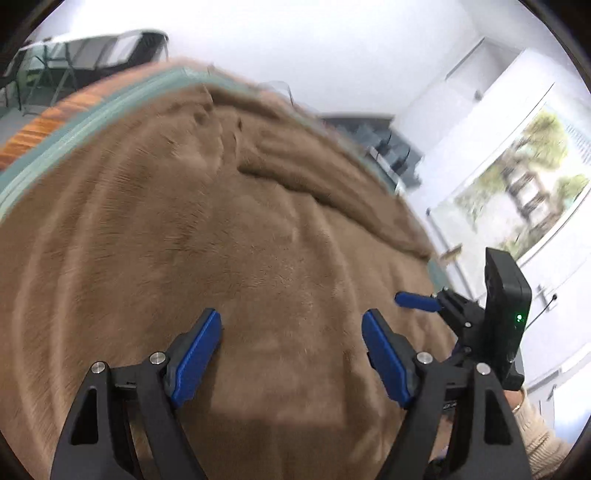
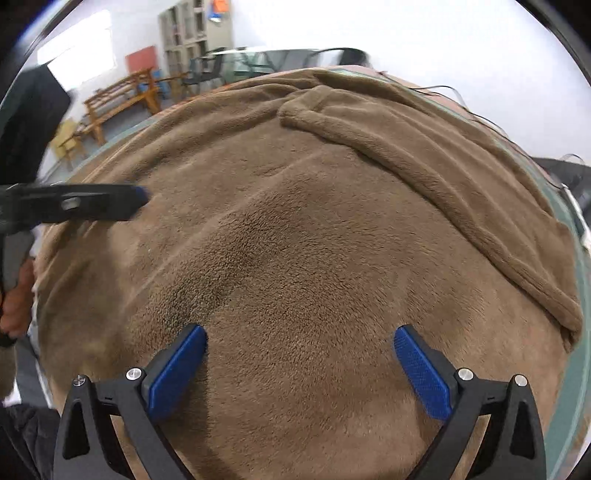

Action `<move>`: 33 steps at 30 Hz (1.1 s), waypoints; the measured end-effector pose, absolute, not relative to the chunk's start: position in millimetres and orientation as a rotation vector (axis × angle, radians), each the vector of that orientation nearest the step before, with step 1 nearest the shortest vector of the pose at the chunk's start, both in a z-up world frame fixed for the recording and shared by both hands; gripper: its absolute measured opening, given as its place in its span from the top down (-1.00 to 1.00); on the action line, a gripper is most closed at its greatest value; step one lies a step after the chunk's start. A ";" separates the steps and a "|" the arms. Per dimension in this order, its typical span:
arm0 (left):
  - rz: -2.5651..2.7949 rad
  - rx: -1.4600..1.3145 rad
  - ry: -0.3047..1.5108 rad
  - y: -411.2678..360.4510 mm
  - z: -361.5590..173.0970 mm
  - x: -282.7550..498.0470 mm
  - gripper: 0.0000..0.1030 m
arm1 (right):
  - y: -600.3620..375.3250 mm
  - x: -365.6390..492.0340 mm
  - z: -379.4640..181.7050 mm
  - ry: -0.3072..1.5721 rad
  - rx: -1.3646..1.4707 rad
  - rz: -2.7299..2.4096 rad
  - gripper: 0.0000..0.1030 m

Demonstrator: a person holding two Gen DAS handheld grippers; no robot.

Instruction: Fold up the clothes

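Observation:
A brown fleece garment (image 1: 207, 236) lies spread over most of a table with a green edge (image 1: 92, 110). A sleeve or folded edge (image 2: 424, 162) runs diagonally across its far right part. My left gripper (image 1: 291, 317) hovers open just above the fleece, nothing between its blue pads. My right gripper (image 2: 300, 334) also stands open over the fleece with an empty gap. In the left wrist view the right gripper (image 1: 417, 301) shows at the right edge of the cloth. In the right wrist view the left gripper (image 2: 140, 194) reaches in from the left, held by a hand (image 2: 16, 295).
Wooden benches (image 2: 118, 99) and chairs (image 2: 207, 70) stand beyond the table, with a cabinet (image 2: 195, 26) against the wall. A poster (image 1: 524, 177) hangs on the white wall at right. Dark boxes (image 1: 391, 147) sit past the table's far right edge.

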State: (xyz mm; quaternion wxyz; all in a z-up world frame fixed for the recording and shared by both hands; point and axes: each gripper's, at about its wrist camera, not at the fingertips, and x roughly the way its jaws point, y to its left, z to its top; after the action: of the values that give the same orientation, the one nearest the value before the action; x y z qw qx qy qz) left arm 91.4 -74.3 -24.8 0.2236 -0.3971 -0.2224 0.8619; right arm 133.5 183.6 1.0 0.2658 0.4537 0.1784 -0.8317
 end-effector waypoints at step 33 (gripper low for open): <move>2.348 -0.700 -1.064 -294.4 -159.5 207.6 -0.59 | 69.5 173.2 -11.1 0.554 1.106 -2.016 -1.00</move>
State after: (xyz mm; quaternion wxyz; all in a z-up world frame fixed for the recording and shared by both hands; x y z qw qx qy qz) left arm 207.6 -294.4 -159.5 0.2331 -0.2548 -0.3874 0.8548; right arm 173.2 69.5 -11.1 0.3785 0.4328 0.2166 -0.7890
